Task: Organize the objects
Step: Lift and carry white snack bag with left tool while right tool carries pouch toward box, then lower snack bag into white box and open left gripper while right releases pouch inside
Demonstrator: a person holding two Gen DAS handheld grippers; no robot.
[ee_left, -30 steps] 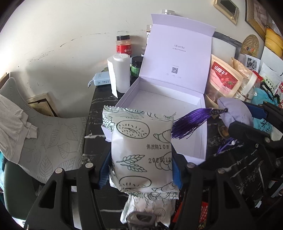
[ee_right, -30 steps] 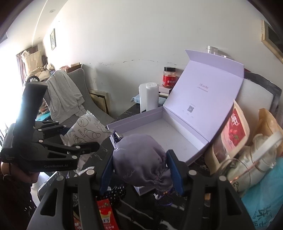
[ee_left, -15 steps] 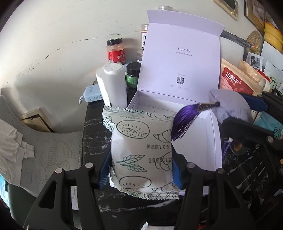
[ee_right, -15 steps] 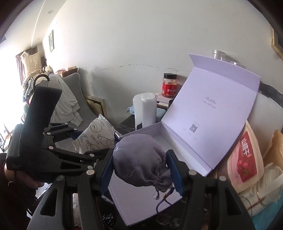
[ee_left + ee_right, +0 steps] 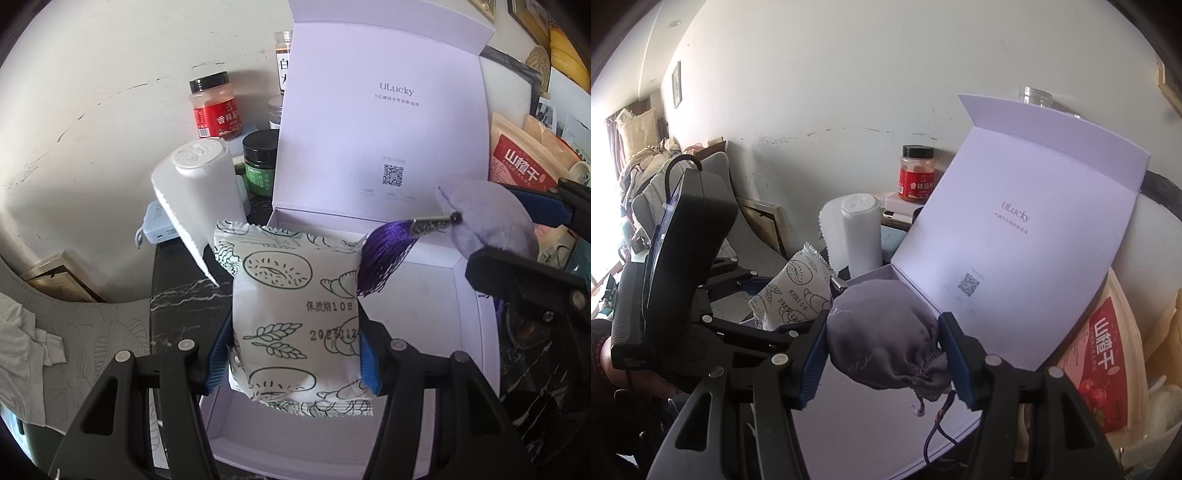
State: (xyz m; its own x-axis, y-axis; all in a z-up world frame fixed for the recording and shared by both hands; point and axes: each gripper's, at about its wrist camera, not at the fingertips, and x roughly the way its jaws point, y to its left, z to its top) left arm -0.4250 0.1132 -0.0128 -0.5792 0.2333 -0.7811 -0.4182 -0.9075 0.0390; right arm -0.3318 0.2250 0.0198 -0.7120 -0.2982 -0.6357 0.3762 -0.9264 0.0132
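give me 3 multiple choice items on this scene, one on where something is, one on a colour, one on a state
1. Where is the snack packet?
A. lying on the chair
B. held between the left gripper's fingers above the open box
C. leaning on the red-labelled jar

2. What colour is the tassel hanging from the pouch?
A. deep purple
B. yellow
C. green

3. What state is the box lid in?
A. shut flat
B. taken off and laid on the table
C. open, standing up behind the tray

Answers:
1 B: the blue finger pads press on both sides of the packet, with the box's white inside below it.
2 A: its threads are dark violet against the pale box.
3 C: the inside of the lid, with its printed "ULucky" and QR code, faces both cameras.
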